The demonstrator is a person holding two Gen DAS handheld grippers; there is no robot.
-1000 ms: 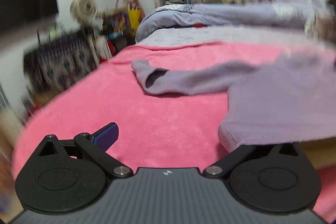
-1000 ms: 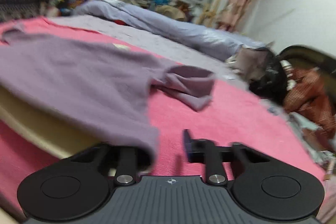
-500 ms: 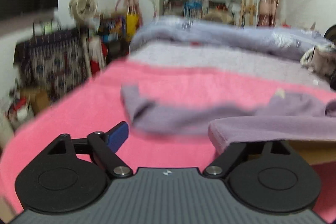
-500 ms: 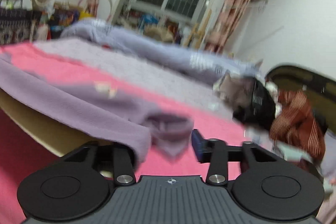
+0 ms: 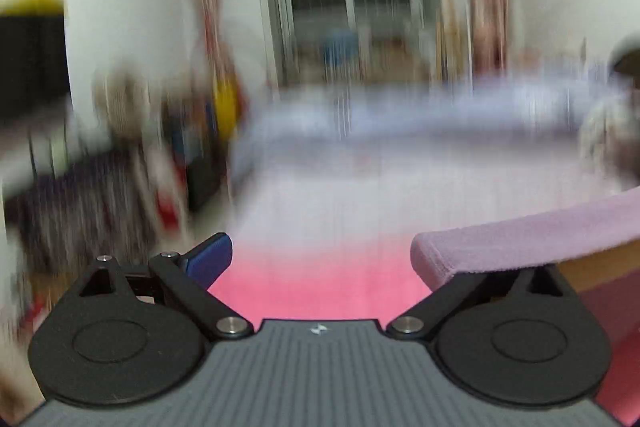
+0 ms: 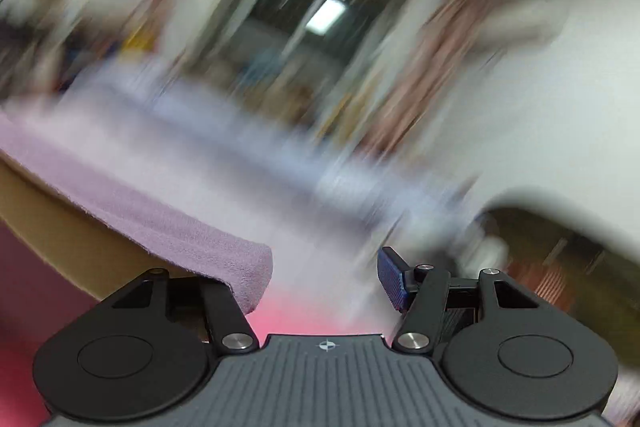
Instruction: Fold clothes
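Lavender sweater (image 5: 520, 239) hem is draped over the inner finger of each tool, with a tan board (image 5: 592, 267) showing just beneath the cloth. It is raised clear of the pink blanket (image 5: 312, 287).

My left gripper (image 5: 320, 263) has its fingers spread wide, clamping nothing; the cloth only rides on the right-hand finger. My right gripper (image 6: 320, 285) is likewise splayed, with the sweater (image 6: 160, 223) and board (image 6: 60, 235) resting on its left-hand finger.

I judge this to be a lift of the hem end, probably to swing it over towards the far end of the garment. Both views are too smeared to show the rest of it.

Since nothing is pinched, the next move calls for both tools to travel level and together, or the hem could slide off. The near edge sits right at the fingertips. Ahead the blanket (image 6: 296, 319) looks open, with blurred pale bedding (image 5: 400, 115) beyond.
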